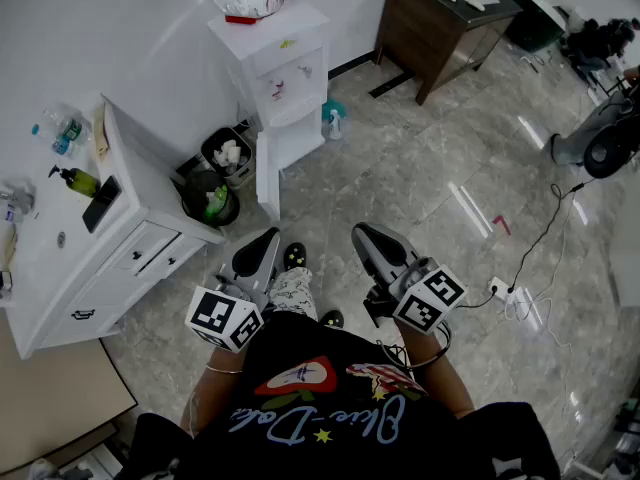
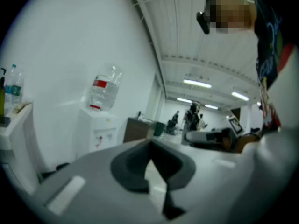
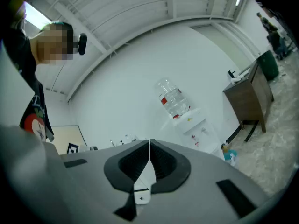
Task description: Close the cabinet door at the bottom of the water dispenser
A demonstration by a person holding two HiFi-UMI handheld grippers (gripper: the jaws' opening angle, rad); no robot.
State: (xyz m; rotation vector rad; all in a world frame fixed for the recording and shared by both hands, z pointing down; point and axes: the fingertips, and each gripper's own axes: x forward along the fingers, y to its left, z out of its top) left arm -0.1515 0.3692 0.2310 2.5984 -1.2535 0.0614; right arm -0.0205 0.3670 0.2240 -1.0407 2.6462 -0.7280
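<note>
Cabinet door (image 1: pixel 268 175) at the base of the water dispenser (image 1: pixel 285 63) stands swung open, well away from me, so left gripper (image 1: pixel 260 250) and right gripper (image 1: pixel 372 243) sit at my waist, jaws pressed together on nothing, probably pre-approach.

Grey tiled floor (image 1: pixel 420 178) carries water dispenser (image 1: pixel 280 78), 2 bins (image 1: pixel 192 193), brown desk (image 1: pixel 440 23).
</note>
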